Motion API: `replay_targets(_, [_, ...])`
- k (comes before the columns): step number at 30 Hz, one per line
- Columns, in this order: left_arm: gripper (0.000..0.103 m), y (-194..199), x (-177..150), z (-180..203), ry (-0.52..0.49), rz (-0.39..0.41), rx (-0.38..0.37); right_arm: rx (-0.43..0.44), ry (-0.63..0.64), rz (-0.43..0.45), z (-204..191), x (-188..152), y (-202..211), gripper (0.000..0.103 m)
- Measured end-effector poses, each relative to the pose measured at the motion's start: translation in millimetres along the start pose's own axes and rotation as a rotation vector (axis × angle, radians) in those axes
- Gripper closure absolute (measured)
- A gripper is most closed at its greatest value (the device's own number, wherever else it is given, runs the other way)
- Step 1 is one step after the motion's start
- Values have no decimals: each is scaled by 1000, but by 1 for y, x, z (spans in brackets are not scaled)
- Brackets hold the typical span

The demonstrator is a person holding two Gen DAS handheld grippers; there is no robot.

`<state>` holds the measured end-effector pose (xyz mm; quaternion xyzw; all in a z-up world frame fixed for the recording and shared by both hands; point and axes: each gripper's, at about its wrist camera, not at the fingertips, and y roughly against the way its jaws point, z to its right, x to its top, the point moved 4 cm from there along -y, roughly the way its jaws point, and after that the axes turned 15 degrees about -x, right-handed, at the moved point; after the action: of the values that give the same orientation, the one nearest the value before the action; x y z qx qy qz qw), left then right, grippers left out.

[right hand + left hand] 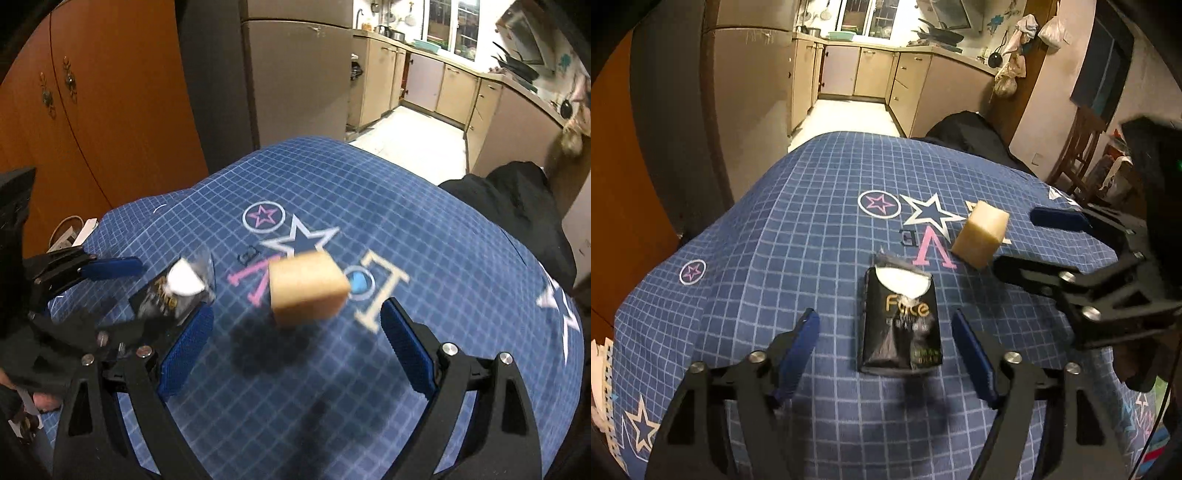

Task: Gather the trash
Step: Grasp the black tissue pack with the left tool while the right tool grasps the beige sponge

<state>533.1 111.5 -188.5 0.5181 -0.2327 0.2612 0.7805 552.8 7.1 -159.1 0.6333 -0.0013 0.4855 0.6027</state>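
While both tongs stand spread with nothing pinched, the black tissue pack point(900, 325) lies flat on the blue checked cloth point(775, 236) between the pads of the left tongs point(886, 350), untouched. Just ahead of the right tongs point(295, 343), the tan foam block point(306, 291) appears blurred, near their left pad.

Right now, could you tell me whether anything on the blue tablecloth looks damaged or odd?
Yes. The black tissue pack lying between the open left gripper fingers is torn open at its far end, with white tissue showing and ragged wrapper sticking out. The tan block beside it sits at an angle to the cloth's grid but looks intact.
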Motion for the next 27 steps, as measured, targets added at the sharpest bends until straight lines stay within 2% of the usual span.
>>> replay_targets(3, [28,-9,-1,-1,-5,-14,-1,4,2,-19,-1,8,-13,15])
replay_targets(5, [28,-14,-5,-2,-3,-18,2,5,6,-37,-2,10,-22,29])
replay_targets(12, [28,-21,-3,-5,-8,-11,6,-14,12,-71,-2,6,-37,55])
replay_targets(14, [30,-23,-3,-5,-5,-10,10,-12,0,-66,-1,6,-38,57])
replay_targets(17, [46,-24,-2,-8,-13,-4,36,-16,-10,-56,-1,5,-37,58])
replay_targets(18, [56,-23,-2,-10,-16,-2,37,-20,-14,-53,-1,5,-37,59])
replay_targets(19, [59,-23,-3,-10,-22,-2,40,-26,-22,-45,0,5,-37,59])
replay_targets(24, [66,-19,-6,-11,-18,15,36,-68,-125,0,15,-3,-12,60])
replay_targets(27, [69,-9,-9,-7,-10,40,39,-128,-186,22,22,-17,16,60])
